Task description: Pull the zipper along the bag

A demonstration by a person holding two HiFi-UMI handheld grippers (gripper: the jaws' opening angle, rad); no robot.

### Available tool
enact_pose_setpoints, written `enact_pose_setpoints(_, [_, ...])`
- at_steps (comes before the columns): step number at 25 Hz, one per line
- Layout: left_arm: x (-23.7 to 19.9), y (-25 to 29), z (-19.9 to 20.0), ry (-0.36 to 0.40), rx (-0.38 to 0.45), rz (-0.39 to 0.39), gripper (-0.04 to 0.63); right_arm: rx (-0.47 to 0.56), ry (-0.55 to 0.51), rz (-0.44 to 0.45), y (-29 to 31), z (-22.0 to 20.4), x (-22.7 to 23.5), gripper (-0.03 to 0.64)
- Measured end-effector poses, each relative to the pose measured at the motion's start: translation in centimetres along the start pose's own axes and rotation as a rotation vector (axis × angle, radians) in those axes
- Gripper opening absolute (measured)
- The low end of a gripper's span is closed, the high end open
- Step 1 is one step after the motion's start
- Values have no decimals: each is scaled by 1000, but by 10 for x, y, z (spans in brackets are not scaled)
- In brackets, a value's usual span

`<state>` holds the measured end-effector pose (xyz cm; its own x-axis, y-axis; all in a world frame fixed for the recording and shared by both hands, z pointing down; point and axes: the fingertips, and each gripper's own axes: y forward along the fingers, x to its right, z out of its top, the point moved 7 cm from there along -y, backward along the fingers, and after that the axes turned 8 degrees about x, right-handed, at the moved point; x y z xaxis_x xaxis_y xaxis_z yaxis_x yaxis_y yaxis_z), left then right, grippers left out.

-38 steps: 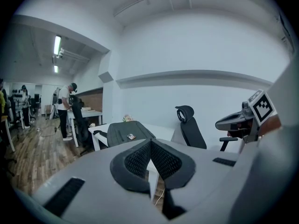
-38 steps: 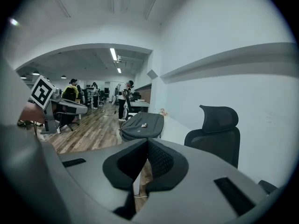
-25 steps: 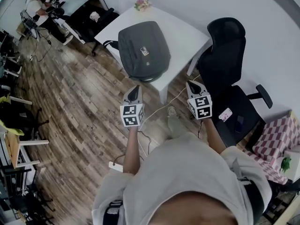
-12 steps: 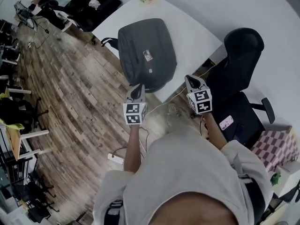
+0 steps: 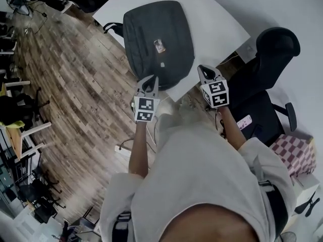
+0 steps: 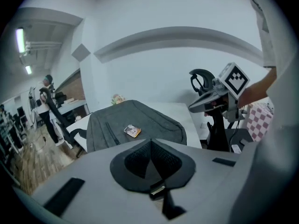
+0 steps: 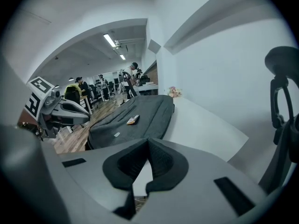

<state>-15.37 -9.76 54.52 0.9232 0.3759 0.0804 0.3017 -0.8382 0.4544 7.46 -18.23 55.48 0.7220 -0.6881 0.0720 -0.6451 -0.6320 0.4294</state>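
The left tongs (image 5: 150,78) are pressed fully together with nothing between them, pointing at the near end of the bag (image 5: 159,39) and just short of it. The right tongs (image 5: 204,69) are likewise closed and empty, off the bag's near right corner, beside it and apart from it. The bag, dark grey, lies flat on the white surface (image 5: 214,21), with a small tag (image 5: 159,46) on its top panel. To the bag's right stands a black office chair (image 5: 272,47); to its left runs the wooden floor (image 5: 65,79)
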Motion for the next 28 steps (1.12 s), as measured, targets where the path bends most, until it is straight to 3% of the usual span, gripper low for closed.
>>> enact_pose_setpoints(5, [5, 8, -8, 191, -69, -129, 26, -41, 6, -9, 10, -7, -7, 14])
enact_pose_setpoints(10, [11, 14, -14, 318, -89, -271, 26, -66, -7, -41, 13, -8, -13, 14])
enact_pose_setpoints(16, [21, 21, -29, 387, -114, -389, 29, -102, -30, -59, 13, -19, -16, 14])
enact_pose_setpoints(20, [28, 32, -39, 413, -151, -452, 152, -128, -59, -65, 16, -28, -14, 14])
enact_pose_setpoints(28, [42, 59, -51, 490, -215, -537, 207, -163, -71, -70, 22, -38, -4, 14])
